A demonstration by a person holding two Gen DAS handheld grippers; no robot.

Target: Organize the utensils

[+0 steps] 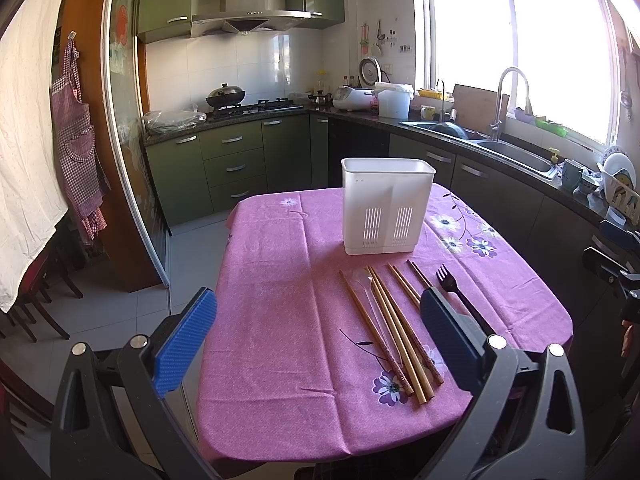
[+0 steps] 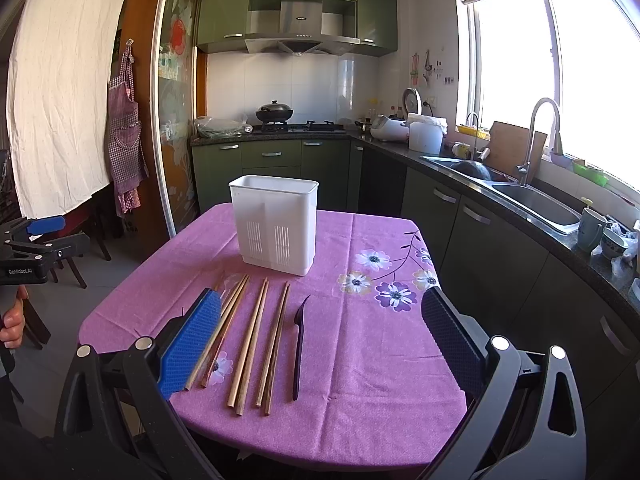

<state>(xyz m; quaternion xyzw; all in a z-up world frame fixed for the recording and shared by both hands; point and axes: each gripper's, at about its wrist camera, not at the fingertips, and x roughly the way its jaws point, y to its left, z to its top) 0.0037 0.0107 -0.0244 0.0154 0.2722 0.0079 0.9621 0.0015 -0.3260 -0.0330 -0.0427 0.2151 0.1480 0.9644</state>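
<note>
Nearest the lens, left gripper (image 1: pixel 318 332) and right gripper (image 2: pixel 320 340) hover above the near table edge, both spread wide, holding nothing. Chopsticks (image 2: pixel 248 336) lie between right's fingers at 11 o'clock; black fork (image 2: pixel 299 344) beside them. White holder (image 2: pixel 276 224) stands upright at 12 o'clock, pink tablecloth (image 2: pixel 372 344) bare around it.

A pink cloth (image 2: pixel 340 360) printed with purple and white flowers is covering the tabletop. The holder (image 2: pixel 276 224) is showing plain white, with slotted vents low on its front. The chopsticks (image 2: pixel 248 340) are lying in tan wood tones, and the fork (image 2: pixel 298 344) is showing dark purple-black. Blue textured pads (image 1: pixel 186 340) are lining the black left tongs (image 1: pixel 320 320); the right tongs (image 2: pixel 320 340) are wearing the same. Cabinets (image 2: pixel 272 160) are showing olive green, and an apron (image 2: pixel 126 136) is hanging in purple-and-white check.
</note>
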